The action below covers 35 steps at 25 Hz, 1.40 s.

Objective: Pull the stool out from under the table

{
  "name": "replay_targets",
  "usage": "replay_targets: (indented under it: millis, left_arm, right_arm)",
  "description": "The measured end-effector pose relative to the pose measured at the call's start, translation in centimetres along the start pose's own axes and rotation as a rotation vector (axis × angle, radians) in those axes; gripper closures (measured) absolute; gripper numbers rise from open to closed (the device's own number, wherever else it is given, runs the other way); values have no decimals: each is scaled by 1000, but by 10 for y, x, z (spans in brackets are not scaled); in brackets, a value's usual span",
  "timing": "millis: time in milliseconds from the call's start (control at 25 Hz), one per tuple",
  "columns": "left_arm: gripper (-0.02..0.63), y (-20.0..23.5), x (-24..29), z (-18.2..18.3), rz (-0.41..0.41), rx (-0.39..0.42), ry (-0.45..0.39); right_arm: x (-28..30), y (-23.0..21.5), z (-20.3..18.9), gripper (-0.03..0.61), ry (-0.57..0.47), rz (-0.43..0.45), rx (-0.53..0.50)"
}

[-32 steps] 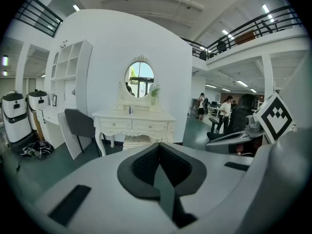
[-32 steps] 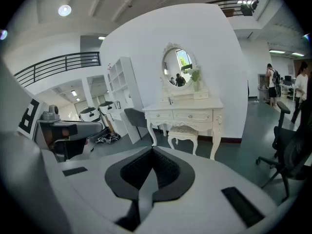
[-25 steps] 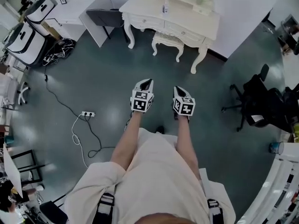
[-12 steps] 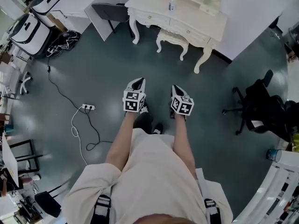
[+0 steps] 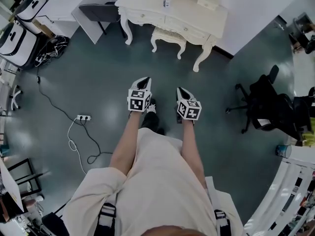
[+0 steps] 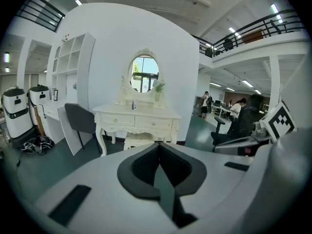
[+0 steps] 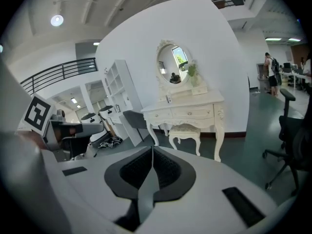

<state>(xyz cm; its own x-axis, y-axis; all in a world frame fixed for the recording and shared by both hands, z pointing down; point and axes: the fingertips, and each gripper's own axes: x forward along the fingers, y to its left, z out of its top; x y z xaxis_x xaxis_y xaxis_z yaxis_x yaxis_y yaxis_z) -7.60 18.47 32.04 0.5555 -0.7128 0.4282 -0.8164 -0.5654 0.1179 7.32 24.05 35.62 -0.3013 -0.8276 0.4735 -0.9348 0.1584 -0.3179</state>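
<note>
The cream stool (image 5: 168, 37) stands tucked under the front of the ornate cream dressing table (image 5: 147, 6), at the top of the head view. My left gripper (image 5: 143, 81) and right gripper (image 5: 180, 91) are held side by side above the dark floor, well short of the stool and pointing toward it. Both are shut with nothing between the jaws. In the left gripper view the stool (image 6: 139, 139) shows just beyond the shut left gripper (image 6: 157, 146), below the table (image 6: 137, 117). In the right gripper view the stool (image 7: 185, 129) sits under the table (image 7: 187, 110), beyond the shut right gripper (image 7: 152, 148).
A black office chair (image 5: 268, 104) stands at the right. A dark chair (image 5: 96, 11) sits left of the table beside a white cabinet. A power strip (image 5: 82, 117) with a looping cable lies on the floor at the left, near white-and-black cases (image 5: 17, 31).
The person has stepped forward and a foot now shows below the grippers. Both grippers have drifted slightly up the picture toward the table. Their jaws stay shut.
</note>
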Motion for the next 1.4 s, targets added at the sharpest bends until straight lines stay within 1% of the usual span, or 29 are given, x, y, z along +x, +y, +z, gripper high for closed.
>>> replay_targets:
  millis: [200, 320, 400, 560, 680, 840, 1000, 1080, 1240, 1400]
  left_arm:
    - [598, 1, 46, 33, -42, -48, -33]
    - [598, 19, 76, 41, -41, -82, -16]
    - [598, 34, 98, 48, -35, -102, -12]
    - [598, 63, 138, 77, -40, -104, -33]
    - [598, 86, 161, 98, -48, -110, -58]
    - [597, 119, 184, 109, -61, -125, -65]
    - [598, 159, 196, 111, -48, -178, -75]
    - [598, 177, 201, 112, -46, -191, -70]
    - [597, 183, 214, 107, -70, -147, -32]
    - [597, 191, 228, 96, -70, -166, -16]
  right_arm:
    - [2, -38, 18, 532, -4, -93, 27]
    - [16, -59, 30, 531, 5, -165, -7]
    - [29, -71, 44, 532, 0, -179, -18]
    - [65, -81, 84, 532, -54, -162, 7]
    - [100, -76, 103, 531, -47, -128, -3]
    - [146, -69, 117, 531, -40, -123, 2]
    - [178, -63, 126, 531, -48, -120, 40]
    - [191, -61, 126, 531, -48, -112, 58]
    - [209, -68, 129, 531, -25, -93, 63]
    - [225, -79, 127, 531, -8, -105, 81]
